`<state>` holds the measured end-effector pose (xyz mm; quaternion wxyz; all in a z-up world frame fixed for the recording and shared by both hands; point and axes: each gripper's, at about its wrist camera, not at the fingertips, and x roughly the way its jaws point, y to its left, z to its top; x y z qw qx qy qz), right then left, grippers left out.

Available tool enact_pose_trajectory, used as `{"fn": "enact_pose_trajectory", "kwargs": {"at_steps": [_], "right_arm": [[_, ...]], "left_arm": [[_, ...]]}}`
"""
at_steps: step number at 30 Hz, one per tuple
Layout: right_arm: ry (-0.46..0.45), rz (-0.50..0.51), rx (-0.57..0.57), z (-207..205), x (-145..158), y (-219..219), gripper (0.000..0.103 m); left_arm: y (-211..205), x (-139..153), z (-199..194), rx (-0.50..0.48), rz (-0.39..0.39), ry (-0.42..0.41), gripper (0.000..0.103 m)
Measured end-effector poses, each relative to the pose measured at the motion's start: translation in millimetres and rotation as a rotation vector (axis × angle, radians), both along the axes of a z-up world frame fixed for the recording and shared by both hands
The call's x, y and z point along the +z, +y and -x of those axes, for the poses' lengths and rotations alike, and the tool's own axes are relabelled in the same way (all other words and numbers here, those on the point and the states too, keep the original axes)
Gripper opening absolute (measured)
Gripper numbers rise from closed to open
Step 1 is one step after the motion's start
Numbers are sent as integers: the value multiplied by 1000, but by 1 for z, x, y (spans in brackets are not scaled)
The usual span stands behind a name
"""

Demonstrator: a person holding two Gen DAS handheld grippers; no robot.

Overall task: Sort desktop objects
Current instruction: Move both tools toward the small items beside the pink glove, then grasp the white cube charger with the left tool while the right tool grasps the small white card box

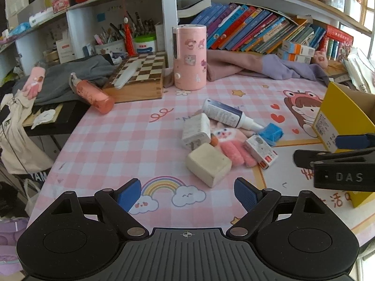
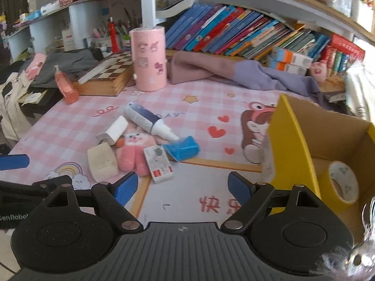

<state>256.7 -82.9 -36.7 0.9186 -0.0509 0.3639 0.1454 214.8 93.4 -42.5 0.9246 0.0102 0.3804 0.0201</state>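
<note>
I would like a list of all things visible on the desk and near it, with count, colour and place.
spray bottle: 1, white and dark blue, lying at the back of the pile
white charger: 1, white, left of the pile
cream block: 1, cream, front of the pile
plush toy: 1, pink, middle of the pile
small box: 1, white with red, right of the plush toy
blue item: 1, blue, at the bottle's nozzle
yellow box: 1, yellow, right side
tape roll: 1, pale, inside the yellow box
pink canister: 1, upright behind
chessboard: 1, brown
left gripper: open
right gripper: open
</note>
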Motion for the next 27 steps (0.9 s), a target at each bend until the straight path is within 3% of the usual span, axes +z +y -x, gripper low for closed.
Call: {"fn": "enact_pose_trajectory", "kwargs": {"at_steps": [9, 13, 19, 27], "right_arm": [[116, -27, 40, -43, -23, 14, 76], [168, -38, 52, -62, -33, 16, 64], [224, -40, 103, -85, -44, 25, 60], [252, -33, 170, -102, -52, 32, 42]], "left_arm": [[-2, -16, -31, -22, -15, 38, 89], [-5, -23, -46, -42, -14, 57, 88], [-12, -36, -69, -76, -25, 92, 88], [-12, -49, -85, -73, 0, 132, 81]]}}
